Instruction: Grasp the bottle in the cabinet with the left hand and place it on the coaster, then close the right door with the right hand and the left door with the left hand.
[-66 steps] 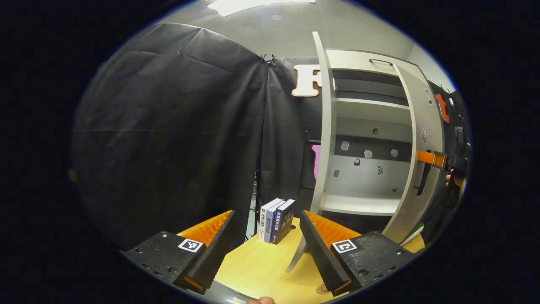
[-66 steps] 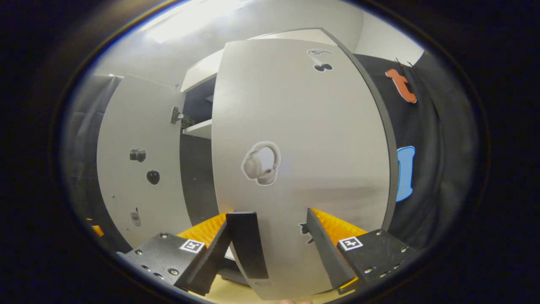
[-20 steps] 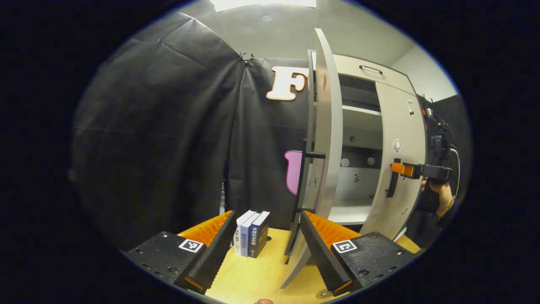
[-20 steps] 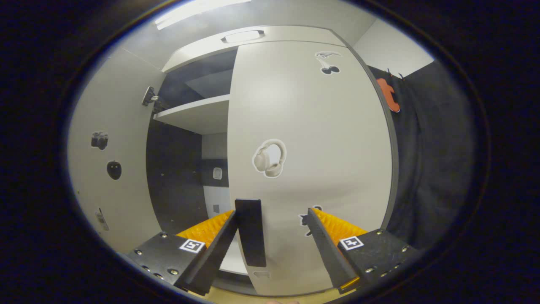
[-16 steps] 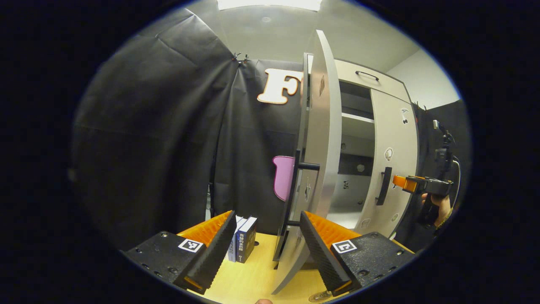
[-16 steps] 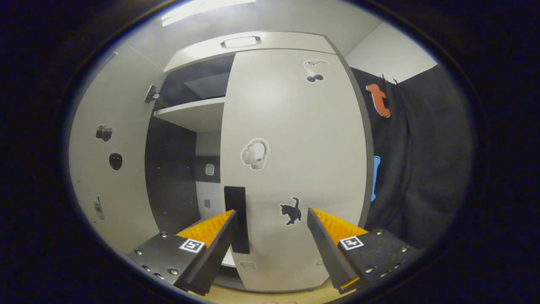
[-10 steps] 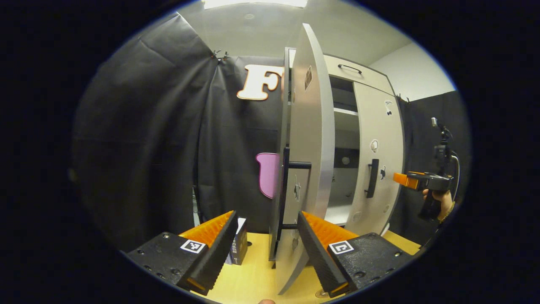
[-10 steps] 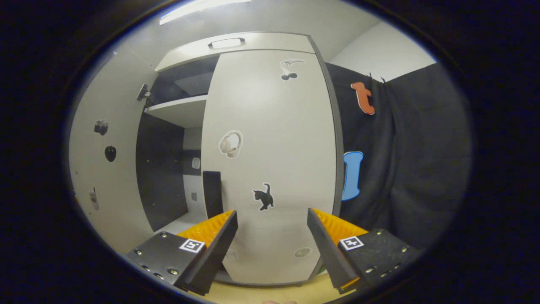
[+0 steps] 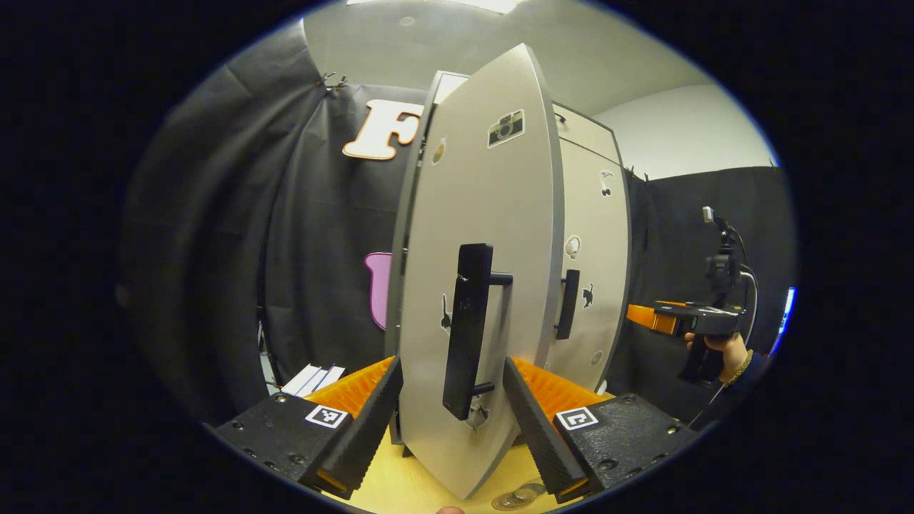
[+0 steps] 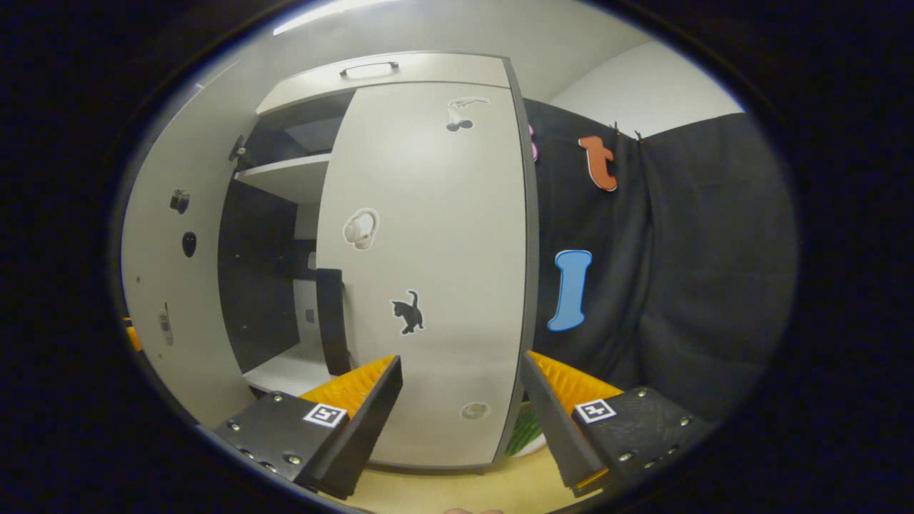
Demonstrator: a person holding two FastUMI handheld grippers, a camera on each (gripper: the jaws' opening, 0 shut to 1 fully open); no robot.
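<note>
Grey left door (image 9: 493, 235) stands ajar between my left gripper's (image 9: 450, 417) wide-open, empty fingers, so I'd push flat beside its handle (image 9: 468, 339) until flush with the shut right door (image 10: 428, 271); bottle unseen.

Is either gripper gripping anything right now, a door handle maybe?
Nothing is held. The left gripper is open around the left door's handle; the right gripper is open, off the right door.

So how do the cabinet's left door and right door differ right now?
The right door sits closed against the cabinet; the left door stands swung out, open. The left tongs are open astride the left door's edge, while the right tongs are open, apart from the right door. Both are pale doors with dark vertical handles and stickers.
</note>
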